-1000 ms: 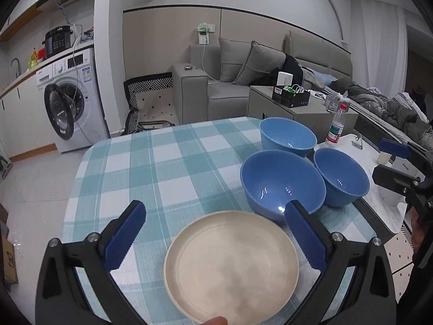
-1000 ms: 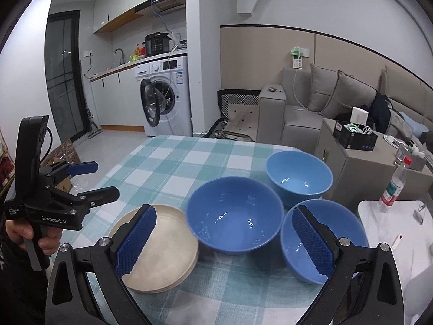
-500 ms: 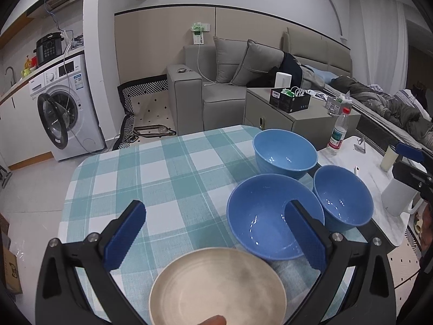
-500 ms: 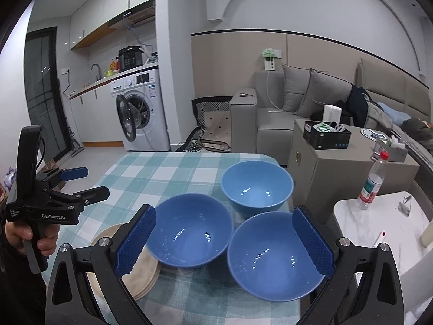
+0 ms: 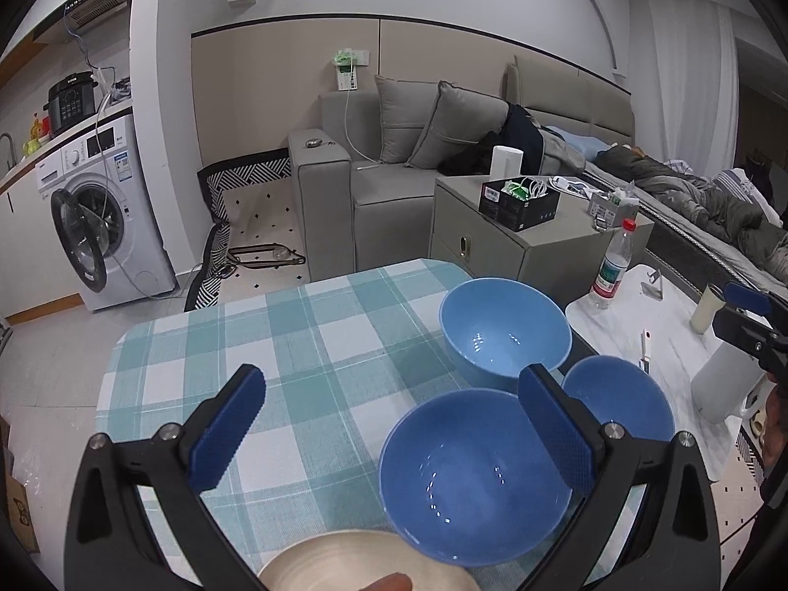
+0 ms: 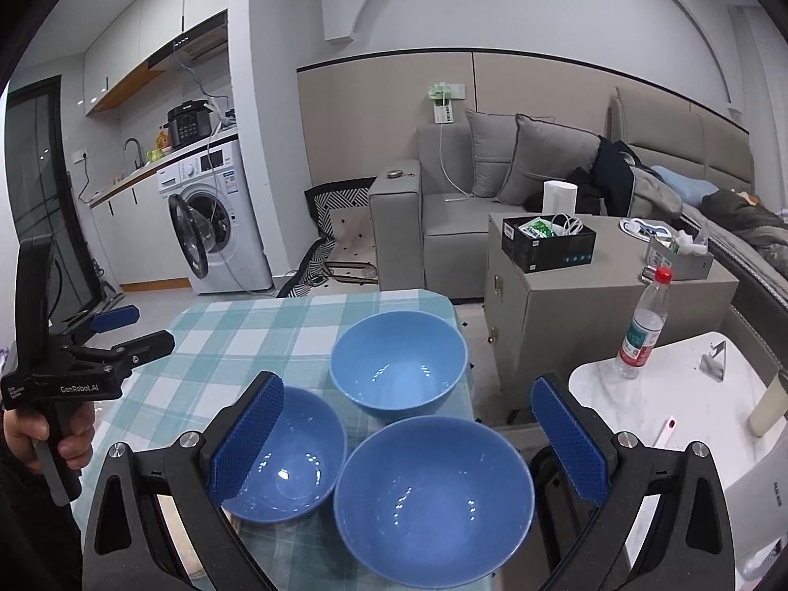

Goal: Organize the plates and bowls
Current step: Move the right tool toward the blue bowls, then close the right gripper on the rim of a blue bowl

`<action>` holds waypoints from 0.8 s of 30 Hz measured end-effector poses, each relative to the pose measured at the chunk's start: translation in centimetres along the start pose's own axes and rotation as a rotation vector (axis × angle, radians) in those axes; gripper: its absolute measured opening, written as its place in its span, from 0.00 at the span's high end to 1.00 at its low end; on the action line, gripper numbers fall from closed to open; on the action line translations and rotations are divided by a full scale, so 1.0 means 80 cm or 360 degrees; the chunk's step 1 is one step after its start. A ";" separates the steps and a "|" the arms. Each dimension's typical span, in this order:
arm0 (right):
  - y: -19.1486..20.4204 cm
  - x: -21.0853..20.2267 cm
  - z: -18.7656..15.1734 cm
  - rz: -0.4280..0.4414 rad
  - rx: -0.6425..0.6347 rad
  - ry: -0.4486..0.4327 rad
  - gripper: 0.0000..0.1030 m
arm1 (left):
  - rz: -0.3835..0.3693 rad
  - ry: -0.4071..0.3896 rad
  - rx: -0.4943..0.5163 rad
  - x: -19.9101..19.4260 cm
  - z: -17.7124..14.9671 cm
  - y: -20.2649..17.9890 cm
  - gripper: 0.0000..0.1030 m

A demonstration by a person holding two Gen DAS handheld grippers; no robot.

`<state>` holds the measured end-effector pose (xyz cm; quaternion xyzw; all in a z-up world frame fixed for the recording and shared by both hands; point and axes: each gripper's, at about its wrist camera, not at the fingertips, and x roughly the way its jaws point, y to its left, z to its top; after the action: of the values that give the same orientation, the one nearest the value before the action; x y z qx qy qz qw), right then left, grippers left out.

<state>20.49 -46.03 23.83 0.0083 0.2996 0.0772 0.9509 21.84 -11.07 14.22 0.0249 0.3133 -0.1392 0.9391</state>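
Grey sofa (image 5: 394, 157); washing machine (image 5: 106, 216); white walls.

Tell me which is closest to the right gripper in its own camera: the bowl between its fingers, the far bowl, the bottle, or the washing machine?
From the right gripper:
1. Bowl between its fingers, at the table's near edge.
2. Far bowl, straight behind it on the checked cloth.
3. Bottle, off to the right on the white side table.
4. Washing machine, far back left by the kitchen.

Washing machine (image 6: 216, 226); sofa (image 6: 473, 197); water bottle (image 6: 642, 330)
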 end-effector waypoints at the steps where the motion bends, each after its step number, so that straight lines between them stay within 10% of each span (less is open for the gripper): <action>1: -0.006 0.005 0.002 -0.0006 0.0015 0.0013 0.01 | -0.0004 0.0008 0.0003 0.006 0.003 -0.002 0.00; 24: -0.066 0.140 0.015 -0.0056 0.0172 0.0220 0.01 | -0.0042 0.0198 -0.0057 0.147 0.034 -0.016 0.00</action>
<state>30.96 -49.51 18.11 0.0490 0.3682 0.0445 0.9274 32.04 -15.58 9.49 0.0124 0.3737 -0.1442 0.9162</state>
